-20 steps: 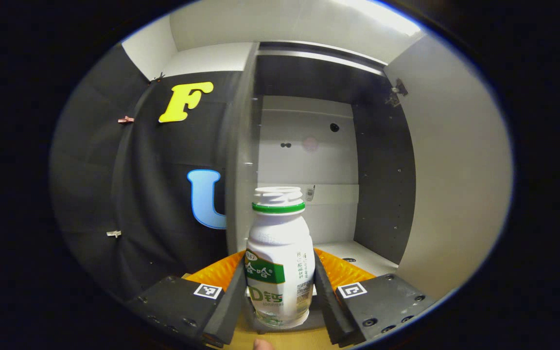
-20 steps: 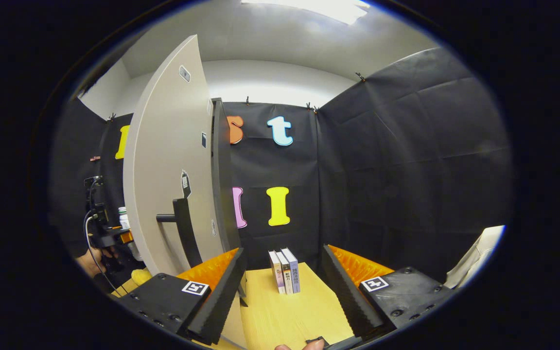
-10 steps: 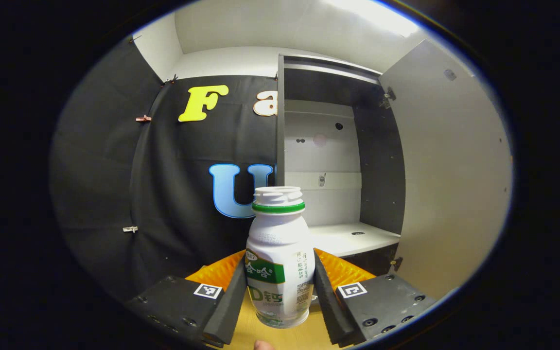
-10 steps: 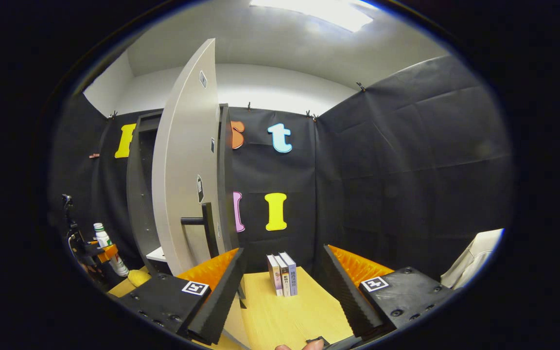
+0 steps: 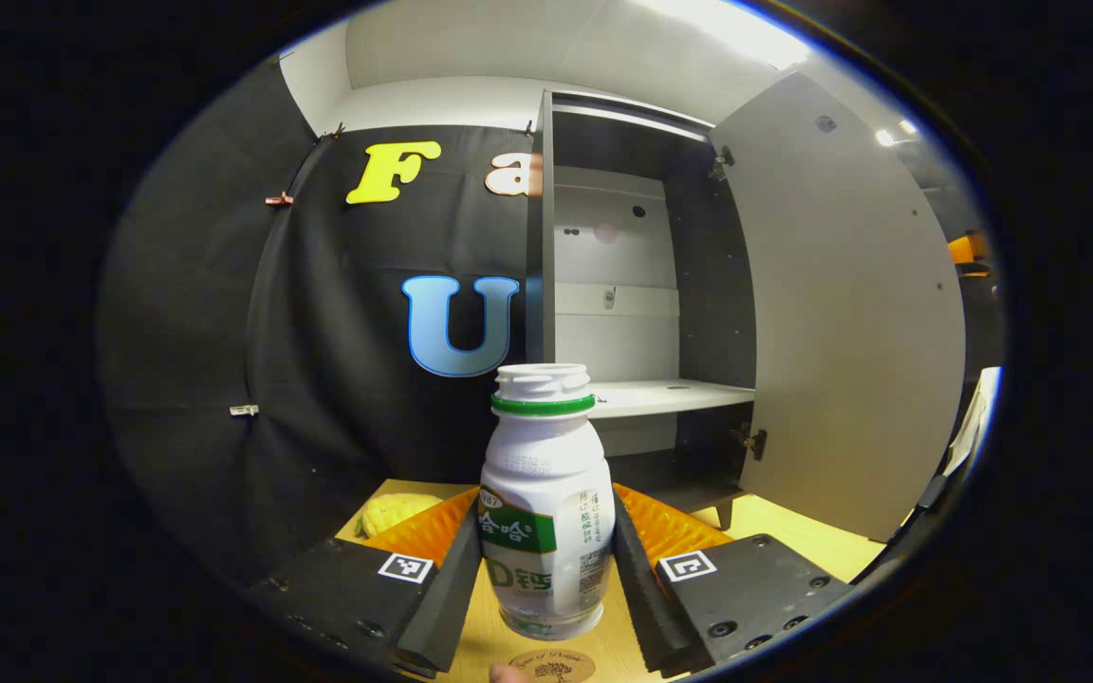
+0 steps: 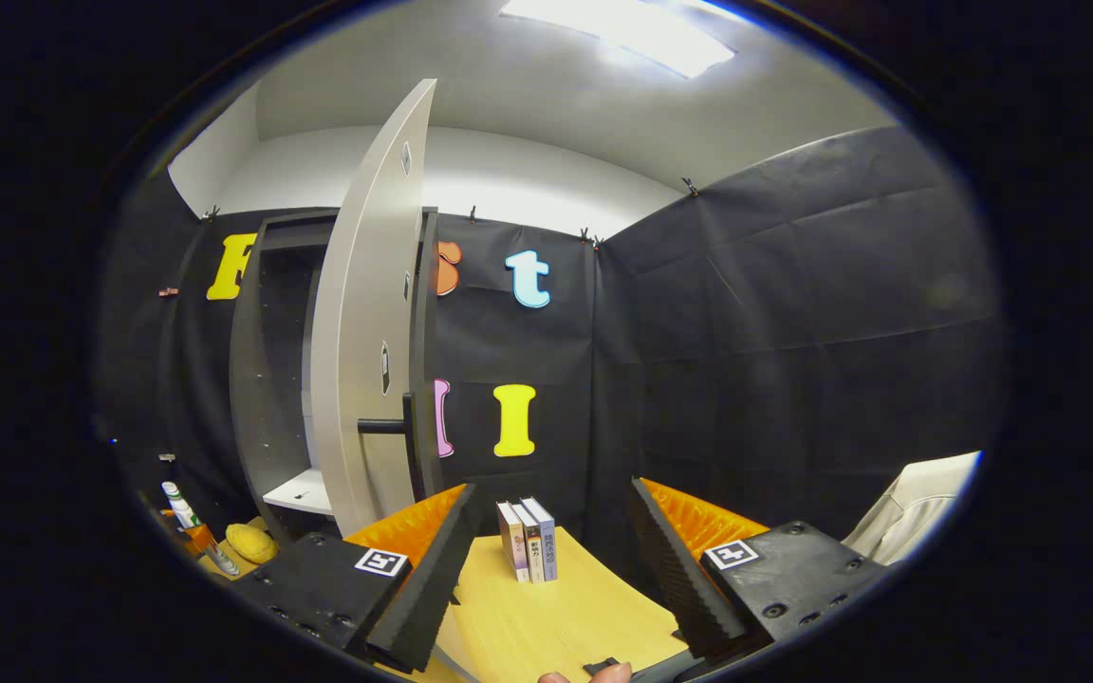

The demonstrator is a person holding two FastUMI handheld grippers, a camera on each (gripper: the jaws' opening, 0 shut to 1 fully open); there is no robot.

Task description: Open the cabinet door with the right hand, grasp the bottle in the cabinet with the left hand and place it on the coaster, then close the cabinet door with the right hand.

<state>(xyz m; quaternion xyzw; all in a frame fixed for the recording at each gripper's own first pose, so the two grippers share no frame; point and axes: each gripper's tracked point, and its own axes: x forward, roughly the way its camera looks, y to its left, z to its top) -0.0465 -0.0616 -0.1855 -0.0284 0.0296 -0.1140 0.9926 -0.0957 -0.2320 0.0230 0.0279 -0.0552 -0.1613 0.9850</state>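
My left gripper [image 5: 545, 579] is shut on a white bottle [image 5: 546, 493] with a green band under its cap, held upright above the wooden table. A round brown coaster [image 5: 552, 666] peeks out just below the bottle at the bottom edge. Behind stands the cabinet [image 5: 627, 313], its shelf [image 5: 660, 396] bare and its pale door [image 5: 850, 313] swung open to the right. In the right gripper view my right gripper [image 6: 546, 560] is open with nothing between its fingers, close to the door [image 6: 371, 313] and its dark handle [image 6: 395, 427]. The bottle [image 6: 178, 505] appears small at far left.
A yellow object [image 5: 393, 512] lies on the table left of the bottle, also seen as a yellow lump [image 6: 250, 543] in the right gripper view. Three books [image 6: 527, 541] stand upright on the wooden table [image 6: 546, 617] by the back wall. A pale cloth [image 6: 917, 498] hangs at right.
My left gripper has pulled back out of the cabinet with the bottle, and the coaster has come into view beneath it. The right gripper has drawn back a little from the door, staying open.
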